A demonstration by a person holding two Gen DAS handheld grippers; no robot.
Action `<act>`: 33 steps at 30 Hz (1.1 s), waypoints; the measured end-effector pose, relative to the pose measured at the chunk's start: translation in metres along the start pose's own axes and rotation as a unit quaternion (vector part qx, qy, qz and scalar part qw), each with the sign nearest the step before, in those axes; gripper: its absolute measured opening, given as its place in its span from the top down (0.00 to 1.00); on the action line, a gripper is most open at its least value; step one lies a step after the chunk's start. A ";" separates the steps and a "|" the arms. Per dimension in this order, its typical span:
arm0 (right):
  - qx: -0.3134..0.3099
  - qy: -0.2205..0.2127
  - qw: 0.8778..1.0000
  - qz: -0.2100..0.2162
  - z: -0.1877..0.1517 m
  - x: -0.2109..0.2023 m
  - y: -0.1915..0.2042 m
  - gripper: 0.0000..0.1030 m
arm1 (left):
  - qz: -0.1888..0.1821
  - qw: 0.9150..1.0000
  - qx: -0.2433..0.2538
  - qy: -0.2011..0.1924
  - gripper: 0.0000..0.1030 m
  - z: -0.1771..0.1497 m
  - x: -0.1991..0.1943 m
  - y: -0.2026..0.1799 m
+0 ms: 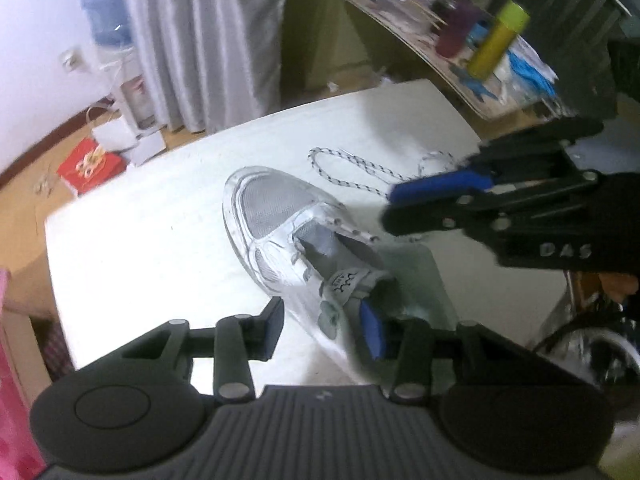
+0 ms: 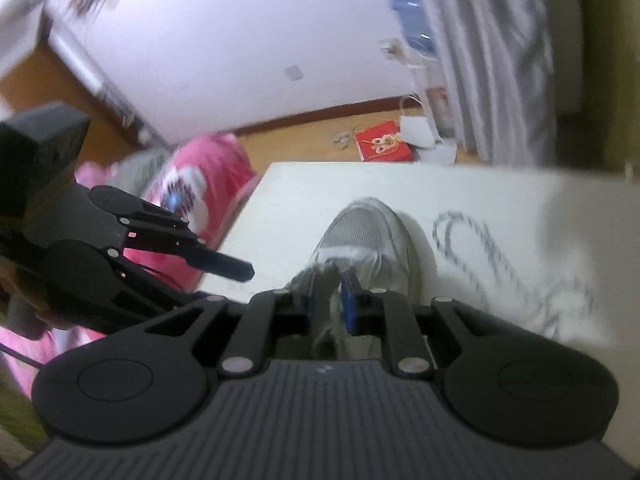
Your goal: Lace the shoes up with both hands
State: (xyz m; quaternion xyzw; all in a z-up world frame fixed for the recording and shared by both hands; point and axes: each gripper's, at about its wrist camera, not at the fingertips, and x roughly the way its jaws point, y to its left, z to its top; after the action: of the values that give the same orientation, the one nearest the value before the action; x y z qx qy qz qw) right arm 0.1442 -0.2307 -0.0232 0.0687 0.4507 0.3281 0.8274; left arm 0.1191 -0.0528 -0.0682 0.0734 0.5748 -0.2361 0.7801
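- Left gripper (image 1: 322,330): the jaws stand partly open. Neither pad visibly presses on anything, so nothing is held.
- The shoe (image 1: 272,216), white with grey mesh, lies directly ahead of and beneath the left gripper. Its toe points away from the gripper. Its collar end shows in the gap between the two fingers.
- The tongue label of the shoe sits just ahead of the left gripper's blue right-hand pad (image 1: 372,332).
- Right gripper (image 2: 326,302): the jaws are nearly closed, with only a narrow gap between the pads.
- Grey-white material of the shoe's upper fills that gap in the right wrist view. The view is blurred, so it cannot be told whether the pads actually clamp this material.
- In the left wrist view the right gripper's tips lie just beside the right-hand eyelet strip of the shoe. Contact there cannot be confirmed.
- The lace (image 1: 348,168), white with dark flecks, lies loose in loops on the table (image 1: 140,240). It lies to the right of the right gripper's fingers and beyond the shoe, apart from both grippers.
- The eyelets that show carry no lace.
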 end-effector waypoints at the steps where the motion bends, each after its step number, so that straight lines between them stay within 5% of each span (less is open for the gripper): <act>1: -0.028 0.008 1.000 -0.003 0.005 0.006 0.003 0.88 | 0.002 1.000 -0.013 0.000 0.70 -0.002 0.004 0.001; 11: -0.220 0.127 0.967 0.004 0.028 0.068 0.031 0.91 | 0.007 0.991 -0.127 -0.041 0.87 -0.027 0.008 0.018; 16: -0.270 0.172 0.947 0.000 0.020 0.087 0.046 0.93 | -0.028 0.978 -0.198 -0.063 0.88 -0.042 0.006 0.038; 24: -0.279 0.197 0.940 0.004 0.012 0.109 0.048 0.97 | -0.067 0.964 -0.245 -0.076 0.87 -0.051 0.009 0.054; 33: -0.301 0.180 0.936 0.027 0.019 0.080 0.046 0.95 | -0.056 0.981 -0.175 -0.065 0.66 -0.047 0.000 0.041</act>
State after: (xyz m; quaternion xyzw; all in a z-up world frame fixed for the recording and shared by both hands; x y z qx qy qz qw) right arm 0.1673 -0.1430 -0.0497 -0.2319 0.4702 0.4776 0.7050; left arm 0.0976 0.0016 -0.0895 -0.1120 0.5586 -0.1793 0.8020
